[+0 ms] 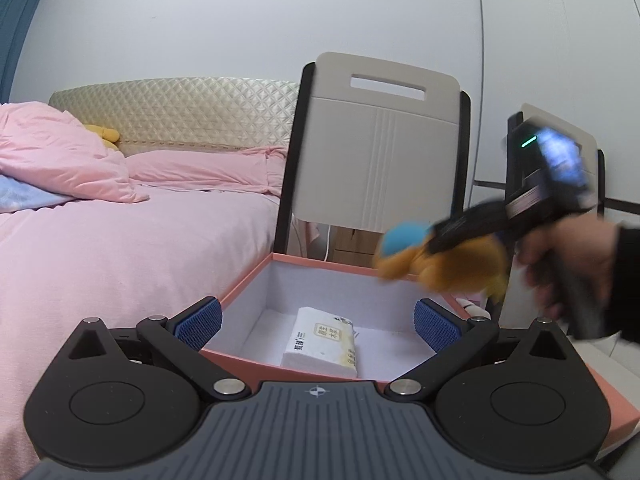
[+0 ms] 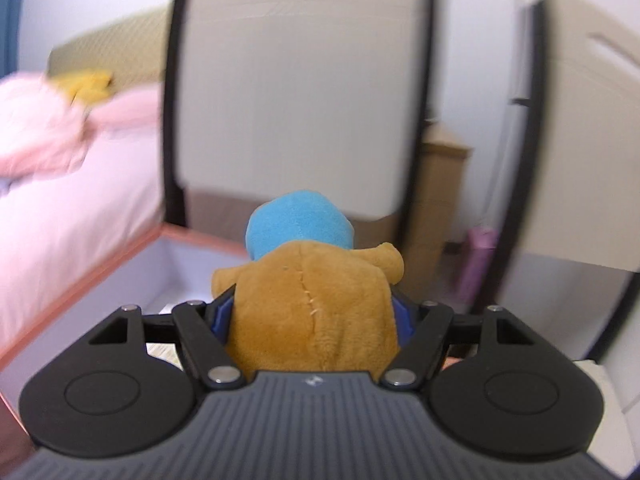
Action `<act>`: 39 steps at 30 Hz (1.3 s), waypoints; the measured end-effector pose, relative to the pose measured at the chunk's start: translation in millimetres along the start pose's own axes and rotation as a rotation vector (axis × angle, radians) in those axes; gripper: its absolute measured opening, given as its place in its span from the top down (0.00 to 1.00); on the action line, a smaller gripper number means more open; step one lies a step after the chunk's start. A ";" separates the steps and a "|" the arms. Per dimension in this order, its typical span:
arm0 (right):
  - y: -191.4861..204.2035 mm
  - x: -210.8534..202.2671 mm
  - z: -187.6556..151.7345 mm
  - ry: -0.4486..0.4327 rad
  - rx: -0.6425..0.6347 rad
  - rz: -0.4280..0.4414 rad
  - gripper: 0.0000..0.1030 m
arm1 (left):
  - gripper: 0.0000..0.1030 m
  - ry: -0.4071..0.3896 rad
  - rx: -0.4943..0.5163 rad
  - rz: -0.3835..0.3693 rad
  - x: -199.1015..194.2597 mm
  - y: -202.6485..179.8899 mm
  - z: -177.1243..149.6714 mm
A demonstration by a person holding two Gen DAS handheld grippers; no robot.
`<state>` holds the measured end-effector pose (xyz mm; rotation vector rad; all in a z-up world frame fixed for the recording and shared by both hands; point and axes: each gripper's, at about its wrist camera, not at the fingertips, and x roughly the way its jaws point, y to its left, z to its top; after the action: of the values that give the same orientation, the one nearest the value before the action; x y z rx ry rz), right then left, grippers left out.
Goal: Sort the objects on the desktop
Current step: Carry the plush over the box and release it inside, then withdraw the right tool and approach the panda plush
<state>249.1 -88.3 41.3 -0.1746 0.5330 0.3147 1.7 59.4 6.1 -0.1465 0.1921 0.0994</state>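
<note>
Bedroom setting: pink bed (image 1: 100,240) at left, folding chair (image 1: 376,152) behind an open-topped box (image 1: 240,292) holding a tissue pack (image 1: 322,340). Right hand-held gripper (image 2: 314,316) has its blue pads pressed into a plush toy (image 2: 312,308), whose blue end points forward along the fingers. Toy hangs over the box's far right rim, the interior lying below and to its left. Left hand-held gripper (image 1: 316,320) stands wide and empty, its pads flanking the box's near corner.

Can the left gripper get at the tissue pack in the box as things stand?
Probably yes. The left gripper is open and empty at the near wall of the box, with the tissue pack lying uncovered on the floor. The right gripper with the plush toy is over the far right corner.
</note>
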 end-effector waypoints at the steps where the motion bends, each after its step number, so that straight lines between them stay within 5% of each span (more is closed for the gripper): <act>1: 10.3 12.5 -1.7 0.029 -0.027 0.000 0.29 | 0.00 -0.002 -0.006 -0.001 -0.5 1.2 0.7; 6: 40.7 63.4 -16.6 0.161 -0.157 -0.039 0.29 | 0.00 -0.006 -0.031 -0.011 -2.3 7.3 3.5; 13: 39.8 86.1 -30.9 0.271 -0.135 -0.061 0.24 | 0.00 -0.005 -0.049 -0.003 -3.3 11.0 4.6; 26: 6.6 17.0 -18.7 0.119 0.039 -0.007 0.00 | 0.00 0.002 -0.024 -0.008 -4.5 3.8 2.7; 39: -52.8 -122.3 -51.1 -0.096 0.253 0.007 0.00 | 0.00 0.005 0.003 -0.011 -2.9 -1.0 -0.1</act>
<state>143.2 -180.6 66.3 0.0866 0.4738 0.2583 -1.1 58.1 6.7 -0.1444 0.1967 0.0883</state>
